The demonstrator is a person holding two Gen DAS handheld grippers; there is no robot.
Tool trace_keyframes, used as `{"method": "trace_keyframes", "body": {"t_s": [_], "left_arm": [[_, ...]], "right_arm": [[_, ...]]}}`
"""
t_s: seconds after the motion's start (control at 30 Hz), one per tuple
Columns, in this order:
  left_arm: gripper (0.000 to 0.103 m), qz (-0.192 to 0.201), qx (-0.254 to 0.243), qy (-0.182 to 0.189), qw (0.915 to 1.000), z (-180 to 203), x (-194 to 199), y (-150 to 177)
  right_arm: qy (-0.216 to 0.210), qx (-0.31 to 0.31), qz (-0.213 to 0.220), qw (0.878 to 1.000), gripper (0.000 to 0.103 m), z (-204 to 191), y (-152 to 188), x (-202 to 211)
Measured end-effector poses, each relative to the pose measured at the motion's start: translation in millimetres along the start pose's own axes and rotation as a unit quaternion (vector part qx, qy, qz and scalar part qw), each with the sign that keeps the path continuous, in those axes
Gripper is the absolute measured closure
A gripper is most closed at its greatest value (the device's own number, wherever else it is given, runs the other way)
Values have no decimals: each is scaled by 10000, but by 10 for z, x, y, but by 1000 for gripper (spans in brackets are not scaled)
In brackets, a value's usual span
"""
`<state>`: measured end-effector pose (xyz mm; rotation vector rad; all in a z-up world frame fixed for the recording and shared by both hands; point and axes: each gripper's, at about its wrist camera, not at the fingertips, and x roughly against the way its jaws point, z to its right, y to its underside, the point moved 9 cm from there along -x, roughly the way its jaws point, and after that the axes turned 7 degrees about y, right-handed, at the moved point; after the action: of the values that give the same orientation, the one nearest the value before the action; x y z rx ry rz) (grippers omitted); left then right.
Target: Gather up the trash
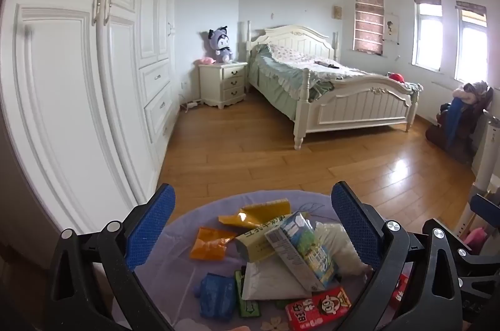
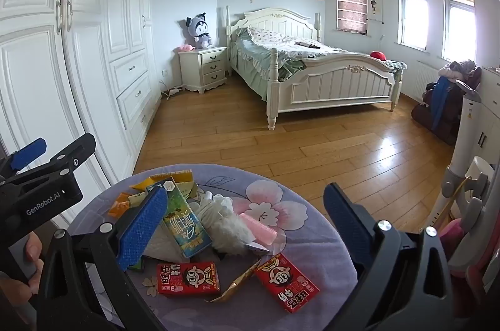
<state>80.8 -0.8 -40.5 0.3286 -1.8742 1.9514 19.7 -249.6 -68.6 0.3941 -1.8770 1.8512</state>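
Both claws wide, nothing between the pads, both hovering over a round surface (image 2: 312,240) with a purple flower-print cover. Left claw (image 1: 253,224): blue pads spread either side of the trash pile, not touching it. Right claw (image 2: 247,224): same, spread wide; its left pad sits in front of the pile, contact cannot be told. Person's hand (image 2: 23,271) shows on the left grip at the left edge of the right wrist view. Trash on the surface, left to right: orange wrapper (image 1: 211,243) near the left edge, blue packet (image 1: 217,295) and green wrapper (image 1: 247,298) toward the near edge, yellow wrapper (image 1: 262,212) toward the far edge, pale carton with green print (image 1: 256,240) lying flat, white napkin (image 1: 268,281) under a blue-green milk carton (image 1: 304,249) that lies tilted across the pile's middle, crumpled white tissue (image 2: 225,221) just beside it, pink comb (image 2: 257,228) right of the tissue. Along the near edge: red milk box (image 2: 187,278), gold foil wrapper (image 2: 239,284), second red milk box (image 2: 286,281), the foil between the two boxes. Background: white wardrobe (image 1: 78,81) along the left, nightstand (image 1: 223,84) with a purple plush toy (image 1: 220,45) on top, cream bed (image 1: 328,93) with green bedding, wood floor (image 1: 265,156), windows (image 1: 428,37) at right, clothes heaped on a chair (image 1: 459,115) at the far right.
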Motion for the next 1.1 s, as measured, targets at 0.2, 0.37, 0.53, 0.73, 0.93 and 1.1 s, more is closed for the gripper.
{"method": "trace_keyframes", "body": {"t_s": [0.2,0.37,0.53,0.73,0.93,1.1], "left_arm": [[5,-25,34,2,10000,-6,-19,1],[5,0,32,61,10000,-12,-63,33],[5,30,-4,62,10000,1,-17,-11],[5,24,-20,66,10000,3,-12,-17],[5,-53,-12,131,9999,15,-22,-6],[5,-133,11,198,9997,32,-60,16]], "right_arm": [[8,13,0,10000,4,2,0,0],[19,21,5,10000,4,4,0,-1],[10,21,2,10000,4,4,2,-1],[23,21,-41,10000,4,18,25,-42],[39,-31,-83,10000,4,42,47,-57],[34,-29,-87,10000,4,49,61,-65]]}}
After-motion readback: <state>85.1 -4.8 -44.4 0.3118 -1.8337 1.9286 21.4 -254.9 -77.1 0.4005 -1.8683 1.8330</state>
